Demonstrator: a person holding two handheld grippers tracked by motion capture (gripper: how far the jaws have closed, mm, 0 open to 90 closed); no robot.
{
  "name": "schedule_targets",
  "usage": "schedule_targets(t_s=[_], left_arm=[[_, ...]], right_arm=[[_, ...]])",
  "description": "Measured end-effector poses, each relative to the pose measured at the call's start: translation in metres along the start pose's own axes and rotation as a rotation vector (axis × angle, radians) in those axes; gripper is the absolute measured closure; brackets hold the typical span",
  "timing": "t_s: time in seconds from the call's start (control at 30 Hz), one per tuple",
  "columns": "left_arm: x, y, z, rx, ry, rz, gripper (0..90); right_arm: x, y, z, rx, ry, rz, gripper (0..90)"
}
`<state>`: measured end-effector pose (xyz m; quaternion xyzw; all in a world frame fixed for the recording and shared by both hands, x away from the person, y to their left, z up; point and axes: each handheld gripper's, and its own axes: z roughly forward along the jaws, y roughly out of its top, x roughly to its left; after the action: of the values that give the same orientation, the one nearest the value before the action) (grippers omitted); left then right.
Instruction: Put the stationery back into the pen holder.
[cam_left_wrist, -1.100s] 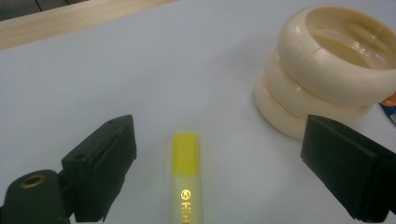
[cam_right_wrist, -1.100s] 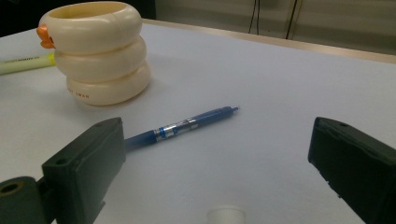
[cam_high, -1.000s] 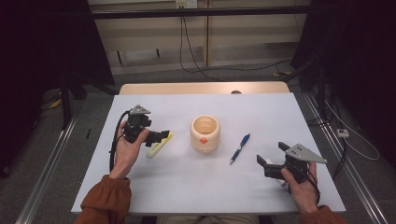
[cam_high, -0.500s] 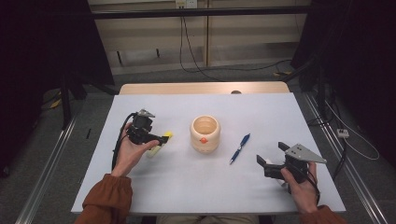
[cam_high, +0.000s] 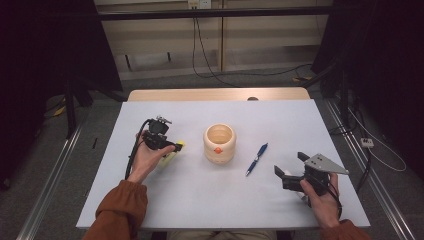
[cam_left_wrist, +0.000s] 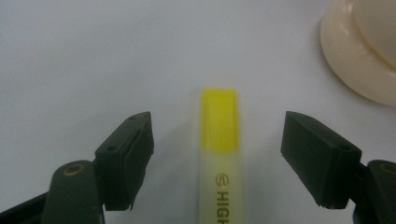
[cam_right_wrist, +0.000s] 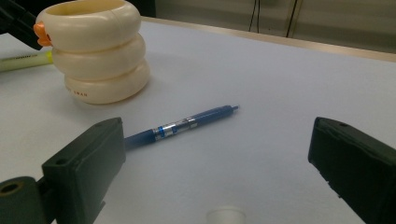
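The left gripper (cam_left_wrist: 217, 154) sits over the yellow highlighter (cam_left_wrist: 219, 154). Its jaws have just been closing, one on each side of the highlighter, not touching it yet. The highlighter lies flat on the white table (cam_high: 200, 195), near the cream cup (cam_high: 219, 143), on the cup's left in the high view.

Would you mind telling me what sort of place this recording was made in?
Probably a lab or recording room rather than a home or office: a plain white table stands between dark curtains, loose cables run across the floor behind it, and metal rails run along the floor on either side.
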<state>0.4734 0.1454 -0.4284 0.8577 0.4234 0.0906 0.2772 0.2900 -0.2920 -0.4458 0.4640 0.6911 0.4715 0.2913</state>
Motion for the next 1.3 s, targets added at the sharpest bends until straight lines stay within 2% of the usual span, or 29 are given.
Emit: schedule_targets(t_s=[0.1, 0.17, 0.23, 0.33, 0.53, 0.6, 0.77, 0.83, 1.0, 1.07, 1.27, 1.3], left_arm=[[0.001, -0.001, 0.006, 0.010, -0.009, -0.012, 31.7], [0.001, -0.002, 0.010, 0.040, -0.001, -0.011, 34.7], [0.000, -0.002, 0.011, 0.037, 0.000, -0.012, 35.0], [-0.001, -0.001, 0.011, 0.045, 0.010, -0.005, 41.1], [-0.003, -0.002, 0.013, 0.061, 0.006, 0.018, 50.3], [-0.003, -0.002, 0.013, 0.059, 0.014, 0.025, 50.9], [-0.006, -0.003, 0.018, 0.081, 0.000, 0.033, 52.7], [-0.008, -0.002, 0.019, 0.090, 0.018, 0.044, 53.2], [-0.007, -0.001, 0.019, 0.099, 0.018, 0.031, 55.1], [-0.008, 0.001, 0.020, 0.116, 0.029, 0.051, 55.7], [-0.006, 0.003, 0.020, 0.137, 0.009, 0.053, 57.9], [-0.005, 0.003, 0.020, 0.130, 0.005, 0.043, 58.4]], right_arm=[[0.000, 0.000, -0.001, -0.002, 0.002, -0.003, 3.9], [0.000, 0.000, -0.001, -0.002, 0.002, 0.000, 3.8], [0.000, 0.000, -0.001, 0.000, 0.003, -0.003, 3.8], [0.001, 0.000, -0.001, -0.001, 0.002, 0.001, 3.8], [0.001, 0.000, -0.001, 0.000, 0.000, -0.005, 3.8], [0.001, 0.000, -0.001, 0.001, 0.000, -0.005, 3.8], [0.000, 0.000, -0.001, -0.001, 0.004, -0.005, 3.8], [0.001, 0.000, -0.001, 0.001, 0.003, -0.004, 3.8], [0.000, 0.000, 0.000, 0.000, 0.005, -0.001, 3.7], [0.000, 0.000, 0.000, 0.003, 0.002, 0.004, 3.7], [0.001, -0.001, 0.001, 0.007, 0.004, 0.001, 3.6], [0.000, -0.001, 0.001, 0.007, 0.005, 0.002, 3.7]])
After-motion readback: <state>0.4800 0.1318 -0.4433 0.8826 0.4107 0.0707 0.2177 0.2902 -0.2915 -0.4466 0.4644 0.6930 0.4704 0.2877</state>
